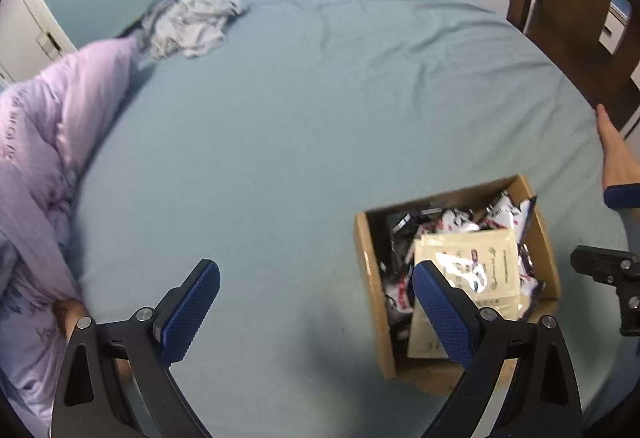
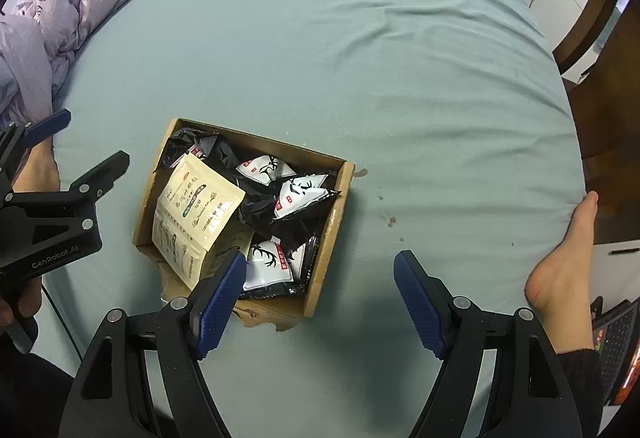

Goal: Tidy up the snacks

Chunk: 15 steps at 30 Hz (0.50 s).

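Two grippers, left gripper point(image 1: 316, 308) and right gripper point(image 2: 320, 304), were held wide open, empty | snack packets point(image 2: 298, 194) were seen piled in cardboard box point(image 2: 334, 214) on bed point(image 2: 360, 58) | judged light, crinkly, slippery; cream pouch point(image 2: 196, 212) best pinched at its flat edge

Box point(image 1: 548, 238) contents partly behind left jaws.
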Each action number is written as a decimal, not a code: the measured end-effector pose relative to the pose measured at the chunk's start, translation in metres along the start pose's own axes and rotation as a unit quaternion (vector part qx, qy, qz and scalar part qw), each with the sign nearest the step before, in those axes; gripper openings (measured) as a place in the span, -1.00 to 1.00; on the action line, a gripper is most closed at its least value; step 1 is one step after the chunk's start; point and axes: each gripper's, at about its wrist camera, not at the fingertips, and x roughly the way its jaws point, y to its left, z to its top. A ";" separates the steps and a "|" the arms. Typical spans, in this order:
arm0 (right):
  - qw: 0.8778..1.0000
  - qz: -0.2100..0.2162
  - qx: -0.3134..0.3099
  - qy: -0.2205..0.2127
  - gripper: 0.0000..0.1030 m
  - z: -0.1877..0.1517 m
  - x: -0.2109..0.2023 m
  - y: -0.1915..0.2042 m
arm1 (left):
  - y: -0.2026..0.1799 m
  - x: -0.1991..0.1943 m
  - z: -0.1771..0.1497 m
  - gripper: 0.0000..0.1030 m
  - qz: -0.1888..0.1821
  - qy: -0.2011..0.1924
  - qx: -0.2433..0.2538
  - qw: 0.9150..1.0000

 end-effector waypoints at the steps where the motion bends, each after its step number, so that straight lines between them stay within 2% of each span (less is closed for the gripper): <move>1: 1.000 0.000 -0.001 0.001 0.47 0.000 0.001 0.001 | -0.001 0.003 0.000 0.92 0.004 0.007 0.005 1.000; 5: 1.000 -0.005 -0.002 0.006 0.47 0.001 0.004 0.001 | -0.005 0.011 -0.001 0.92 -0.006 0.025 0.018 1.000; 15: 1.000 -0.005 -0.002 0.008 0.47 0.004 0.008 0.002 | -0.020 0.011 -0.003 0.92 -0.012 0.030 0.041 0.999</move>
